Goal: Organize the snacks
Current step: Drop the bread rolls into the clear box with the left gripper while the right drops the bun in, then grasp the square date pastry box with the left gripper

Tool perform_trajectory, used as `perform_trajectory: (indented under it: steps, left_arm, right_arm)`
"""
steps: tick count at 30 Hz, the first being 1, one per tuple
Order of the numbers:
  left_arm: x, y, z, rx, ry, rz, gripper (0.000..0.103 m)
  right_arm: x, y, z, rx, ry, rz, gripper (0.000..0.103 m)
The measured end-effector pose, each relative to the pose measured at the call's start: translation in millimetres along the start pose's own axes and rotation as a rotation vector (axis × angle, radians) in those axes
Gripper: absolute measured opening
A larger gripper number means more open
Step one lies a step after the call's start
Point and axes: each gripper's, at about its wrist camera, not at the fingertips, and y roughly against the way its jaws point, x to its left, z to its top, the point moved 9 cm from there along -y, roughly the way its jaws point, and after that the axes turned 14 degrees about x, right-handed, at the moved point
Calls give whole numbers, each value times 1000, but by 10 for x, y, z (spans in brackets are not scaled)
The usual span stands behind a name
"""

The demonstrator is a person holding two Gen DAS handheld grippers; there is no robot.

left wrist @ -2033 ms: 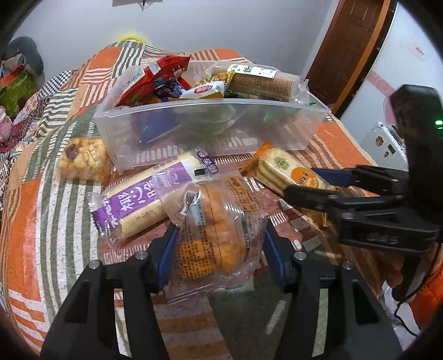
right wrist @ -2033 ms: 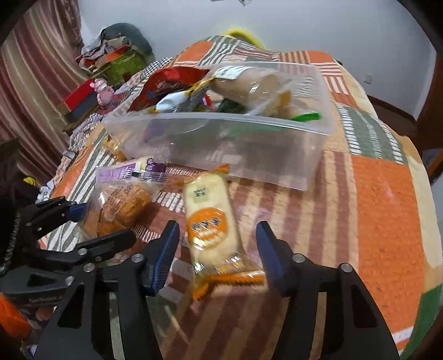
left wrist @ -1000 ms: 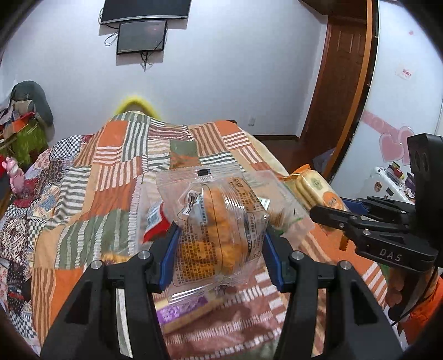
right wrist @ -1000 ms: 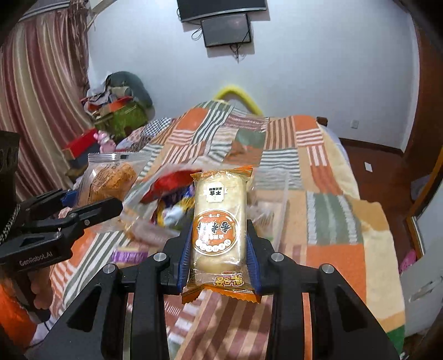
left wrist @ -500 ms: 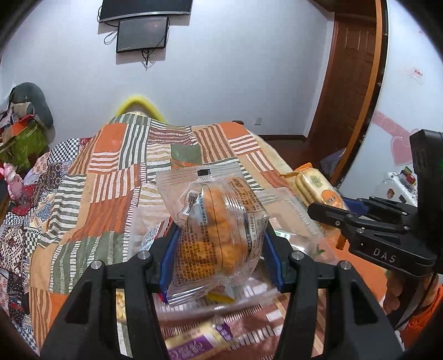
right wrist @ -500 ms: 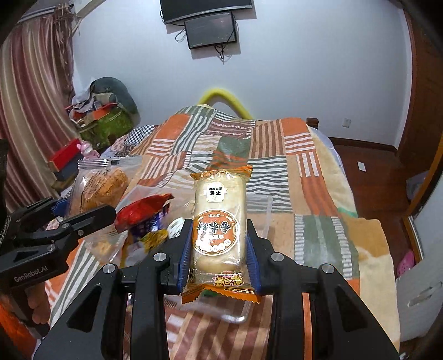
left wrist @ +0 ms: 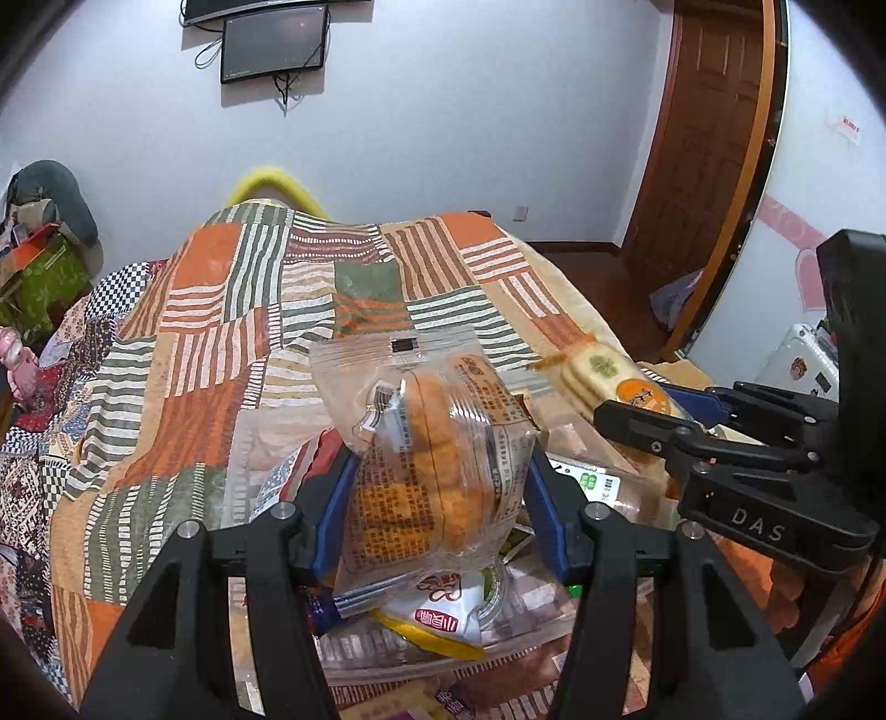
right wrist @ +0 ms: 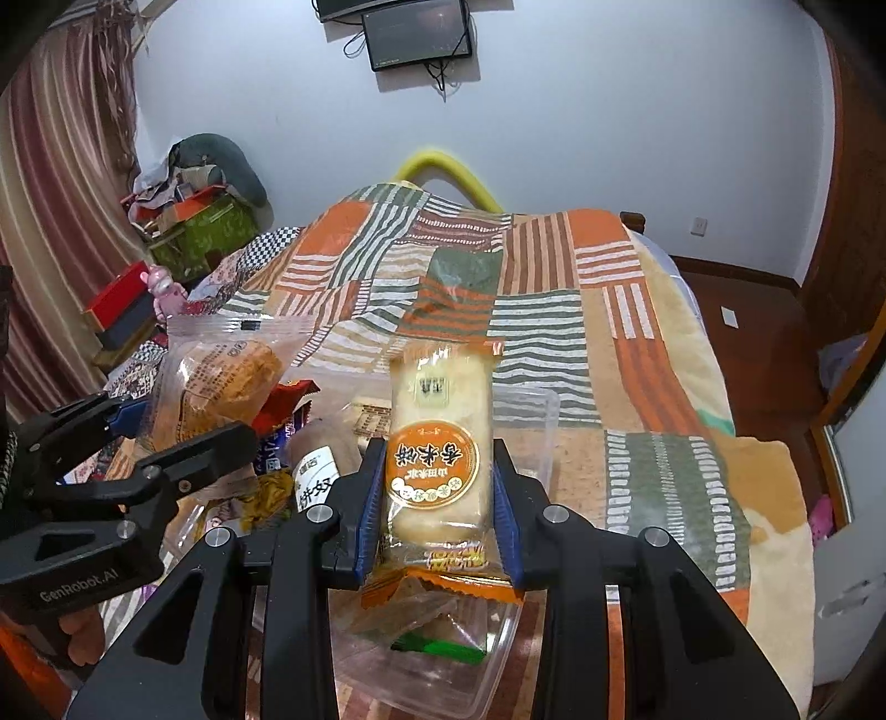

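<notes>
Two hand-held grippers over a clear plastic bin (right wrist: 545,421) of snacks on a patchwork-quilted bed (left wrist: 183,354). The left gripper (left wrist: 437,498) is about half open, its blue pads pressed against the sides of a transparent bag of golden fried snacks (left wrist: 426,465), held upright above the bin's left part. The right gripper (right wrist: 437,493) is almost fully closed, clamping an orange-trimmed rice cracker packet (right wrist: 437,443) by its long edges; the packet stands upright above the bin's right part, where a green item (right wrist: 437,648) lies on the bottom. Inside the bin lie further snacks, among them a white and yellow packet (left wrist: 437,615), a red bag (right wrist: 285,401) and a white-labelled roll (right wrist: 315,482). A wall-mounted screen (right wrist: 421,33) hangs behind the bed.
</notes>
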Motion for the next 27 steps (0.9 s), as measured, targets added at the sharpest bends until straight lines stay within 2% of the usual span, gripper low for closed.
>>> perform_trajectory:
  steps: [4, 10, 14, 19, 27]
  left_arm:
    - [-13, 32, -16, 10, 4, -24, 60]
    - [-6, 337, -1, -48, -1, -24, 63]
    - [52, 613, -41, -90, -7, -4, 67]
    - [277, 898, -191, -109, 2, 27, 73]
    - [905, 1104, -624, -85, 60, 122, 83]
  right_arm:
    - [14, 31, -11, 4, 14, -7, 35]
    - [72, 196, -9, -23, 24, -7, 47]
    - [151, 372, -23, -51, 34, 8, 48]
    - [311, 578, -81, -89, 45, 33, 56]
    - [653, 580, -304, -65, 56, 85, 57]
